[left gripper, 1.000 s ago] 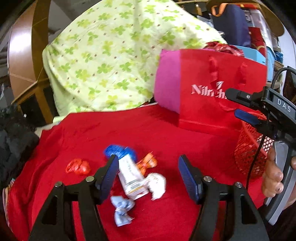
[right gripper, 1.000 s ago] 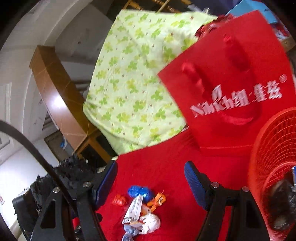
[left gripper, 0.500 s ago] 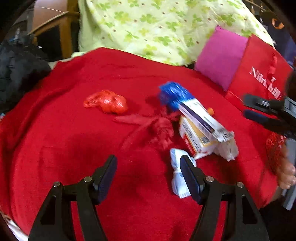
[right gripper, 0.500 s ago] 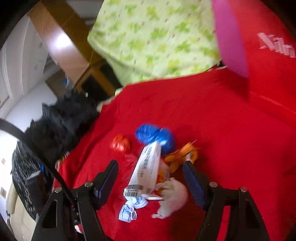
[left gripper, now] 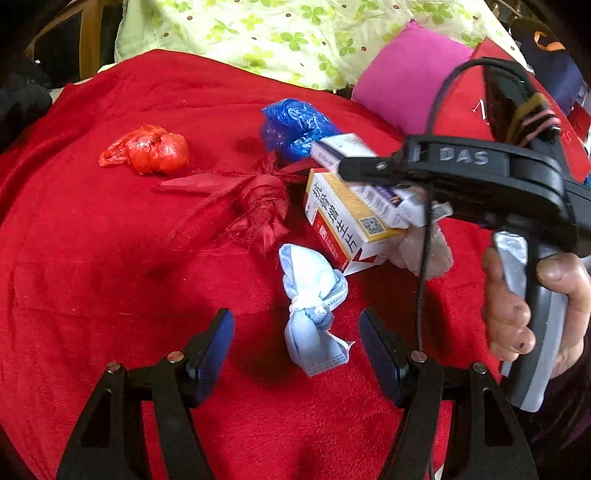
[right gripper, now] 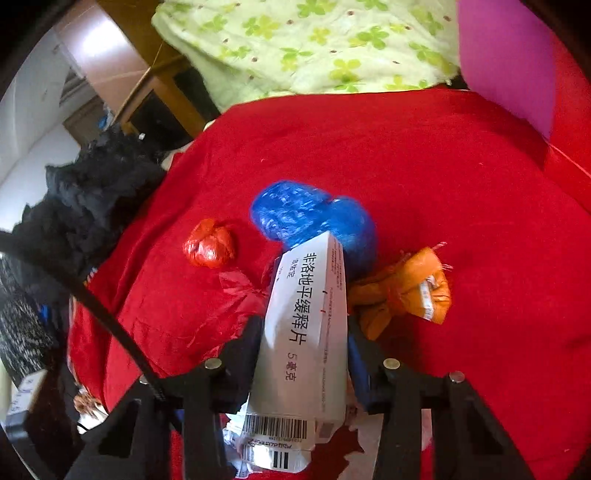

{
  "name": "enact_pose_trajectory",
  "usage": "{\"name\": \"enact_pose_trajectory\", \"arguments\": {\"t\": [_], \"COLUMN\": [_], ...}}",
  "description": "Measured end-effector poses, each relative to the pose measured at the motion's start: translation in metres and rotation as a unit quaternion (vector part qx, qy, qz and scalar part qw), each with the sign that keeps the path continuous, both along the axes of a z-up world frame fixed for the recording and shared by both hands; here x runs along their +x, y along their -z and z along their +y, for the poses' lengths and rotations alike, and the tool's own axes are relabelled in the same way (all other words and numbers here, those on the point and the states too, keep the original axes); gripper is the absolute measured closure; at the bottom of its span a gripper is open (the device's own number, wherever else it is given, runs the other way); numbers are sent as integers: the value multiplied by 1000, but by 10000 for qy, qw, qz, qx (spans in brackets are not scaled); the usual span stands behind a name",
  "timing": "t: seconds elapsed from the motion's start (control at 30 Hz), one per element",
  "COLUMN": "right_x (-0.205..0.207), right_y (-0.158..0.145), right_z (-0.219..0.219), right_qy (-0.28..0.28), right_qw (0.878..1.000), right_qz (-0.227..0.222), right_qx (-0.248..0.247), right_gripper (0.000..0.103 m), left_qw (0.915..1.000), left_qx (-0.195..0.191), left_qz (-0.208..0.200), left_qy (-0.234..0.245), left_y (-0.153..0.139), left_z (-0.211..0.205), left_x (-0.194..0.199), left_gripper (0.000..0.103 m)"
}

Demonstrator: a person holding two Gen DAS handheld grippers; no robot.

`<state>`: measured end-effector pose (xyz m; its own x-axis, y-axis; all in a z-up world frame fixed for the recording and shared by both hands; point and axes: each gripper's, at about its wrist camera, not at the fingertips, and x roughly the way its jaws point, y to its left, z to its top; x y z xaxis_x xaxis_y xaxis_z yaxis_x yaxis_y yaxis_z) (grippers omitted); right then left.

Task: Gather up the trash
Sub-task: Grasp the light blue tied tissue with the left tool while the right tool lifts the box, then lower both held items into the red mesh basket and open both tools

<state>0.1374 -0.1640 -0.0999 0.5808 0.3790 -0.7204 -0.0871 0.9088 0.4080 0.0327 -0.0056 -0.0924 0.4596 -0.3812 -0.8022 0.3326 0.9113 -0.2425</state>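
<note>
Trash lies on a red cloth (left gripper: 92, 258). My left gripper (left gripper: 295, 347) is open, its jaws on either side of a knotted light-blue face mask (left gripper: 314, 306). My right gripper (right gripper: 303, 350) has its jaws against both sides of a white medicine box (right gripper: 306, 332), which also shows in the left wrist view (left gripper: 365, 177). Around it lie a blue plastic wad (right gripper: 310, 218), an orange-red wad (right gripper: 208, 247), an orange wrapper (right gripper: 406, 291), a red crumpled wrapper (left gripper: 258, 199), a yellow-red box (left gripper: 343, 221) and a white tissue (left gripper: 432, 247).
A pink-sided red paper bag (left gripper: 410, 77) stands at the back right. A green clover-print quilt (left gripper: 277, 33) lies behind the cloth. Dark clothing (right gripper: 85, 199) is piled off the left edge. A wooden frame (left gripper: 88, 33) stands at the far left.
Both grippers have come down close to the trash pile. My right gripper's jaws have closed in on the white medicine box. My left gripper now straddles the blue mask.
</note>
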Motion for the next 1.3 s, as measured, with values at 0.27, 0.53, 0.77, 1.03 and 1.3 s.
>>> {"name": "enact_pose_trajectory", "arguments": {"t": [0.27, 0.53, 0.77, 1.03, 1.3], "right_x": [-38, -69, -110, -152, -203], "right_y": [-34, -59, -88, -108, -121], "right_z": [-33, -63, -92, -136, -204], "right_qy": [194, 432, 584, 1005, 1680], "right_qw": [9978, 9937, 9843, 9713, 9505], "right_qz": [-513, -936, -1613, -2151, -2606], "right_qx": [360, 446, 403, 139, 218], "right_gripper": [58, 58, 58, 58, 58], "left_qw": [9996, 9998, 9972, 9911, 9787], "left_qx": [-95, 46, 298, 148, 100], "left_qz": [33, 155, -680, -1323, -1893], "left_qy": [248, 153, -125, -82, 785], "left_y": [5, 16, -23, -76, -123], "left_z": [-18, -18, -11, -36, -118], "left_x": [6, 7, -22, -44, -59], "left_gripper": [51, 78, 79, 79, 78]}}
